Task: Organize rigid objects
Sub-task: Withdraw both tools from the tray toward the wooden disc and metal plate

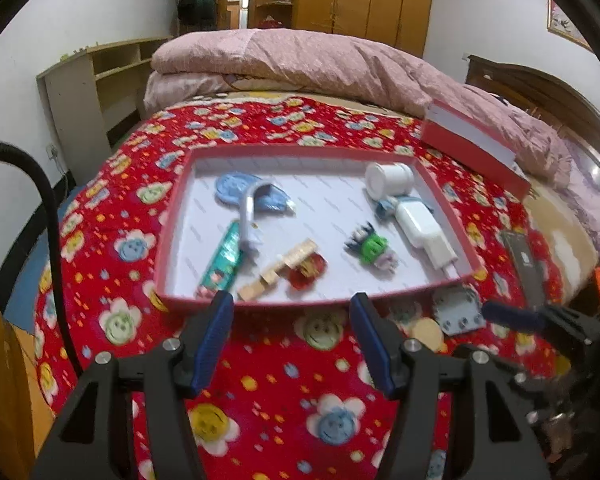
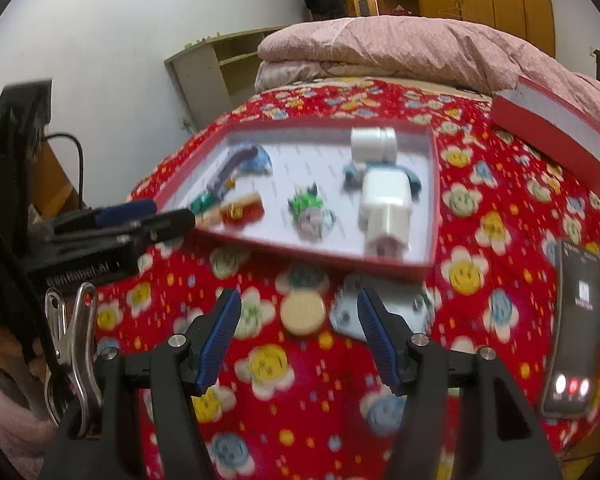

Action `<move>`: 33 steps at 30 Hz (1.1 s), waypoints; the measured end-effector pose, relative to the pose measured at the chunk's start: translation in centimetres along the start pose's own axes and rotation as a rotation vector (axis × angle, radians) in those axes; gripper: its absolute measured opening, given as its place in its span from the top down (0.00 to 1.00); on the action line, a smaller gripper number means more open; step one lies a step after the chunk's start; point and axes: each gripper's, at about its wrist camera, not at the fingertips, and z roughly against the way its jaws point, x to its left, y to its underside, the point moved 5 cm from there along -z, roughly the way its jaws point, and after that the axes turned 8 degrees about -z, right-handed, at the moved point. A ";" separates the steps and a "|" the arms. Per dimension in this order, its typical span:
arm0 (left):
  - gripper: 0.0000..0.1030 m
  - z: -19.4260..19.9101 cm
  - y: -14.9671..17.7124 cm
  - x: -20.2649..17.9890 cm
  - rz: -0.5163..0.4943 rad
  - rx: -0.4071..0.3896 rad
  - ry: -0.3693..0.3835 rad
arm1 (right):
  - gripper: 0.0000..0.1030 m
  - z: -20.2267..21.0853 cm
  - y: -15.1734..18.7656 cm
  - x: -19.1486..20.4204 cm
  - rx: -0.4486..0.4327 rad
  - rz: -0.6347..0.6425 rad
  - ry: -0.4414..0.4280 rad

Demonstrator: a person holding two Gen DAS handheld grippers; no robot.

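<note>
Your left gripper [image 1: 292, 336] stands about half open and holds nothing; its blue pads [image 1: 212, 340] hang over the red flowered blanket [image 1: 284, 392], just short of the near rim of the red box [image 1: 180, 216]. Your right gripper [image 2: 298, 336] is likewise about half open and empty, over the blanket between the near edge of the bed and the box.

The box lies open on the blanket, towards the middle of the bed. Inside it, at the far right corner, a white jar [image 1: 388, 180] lies on its side. Just in front of it, along the right wall, is a white charger [image 1: 428, 236] with a blue cable [image 1: 384, 206] beside it. A green toy [image 1: 372, 250] sits near the middle. Towards the near wall are a red and gold piece [image 1: 308, 270] and a wooden piece [image 1: 276, 270], touching each other. By the left wall lies a green tube [image 1: 220, 264], with a white curved handle [image 1: 250, 216] across its far end and a blue disc [image 1: 236, 188] behind that.

Outside the box, just off its near right corner, a round beige disc [image 2: 302, 314] and a grey-blue plate [image 1: 458, 314] rest on the blanket. A phone [image 2: 576, 336] with a lit screen lies near the right edge of the bed. The box lid [image 1: 472, 144] rests against the pink quilt [image 1: 300, 60] at the far right.
</note>
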 end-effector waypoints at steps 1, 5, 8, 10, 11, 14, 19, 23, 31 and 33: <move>0.38 0.1 0.2 -0.4 -0.005 0.003 0.006 | 0.40 0.1 0.4 -0.1 0.002 0.004 0.006; 0.38 0.2 1.0 -2.0 -0.041 0.007 0.008 | 0.40 0.7 2.5 -0.8 0.016 0.017 0.030; 0.38 0.0 1.5 -3.1 -0.055 0.016 0.024 | 0.40 1.0 3.9 -1.5 0.037 -0.007 0.021; 0.38 -0.3 1.7 -3.8 -0.066 0.025 0.036 | 0.40 1.1 4.7 -1.9 0.045 -0.011 0.027; 0.38 -0.5 1.8 -4.3 -0.074 0.030 0.040 | 0.40 1.2 5.1 -2.0 0.047 -0.009 0.037; 0.38 -1.2 2.0 -5.5 -0.101 0.045 0.049 | 0.40 1.4 5.9 -2.6 0.051 0.006 0.078; 0.38 -2.6 2.6 -7.3 -0.136 0.084 0.060 | 0.40 1.4 6.7 -3.3 0.050 0.008 0.094; 0.38 -3.5 2.8 -8.3 -0.153 0.100 0.071 | 0.40 1.5 7.2 -3.6 0.044 0.016 0.094; 0.39 -4.5 3.0 -10.6 -0.245 0.089 0.054 | 0.37 1.4 7.7 -3.3 0.032 0.052 0.102; 0.40 -4.8 3.0 -10.8 -0.258 0.091 0.049 | 0.36 1.4 7.7 -3.4 0.031 0.054 0.098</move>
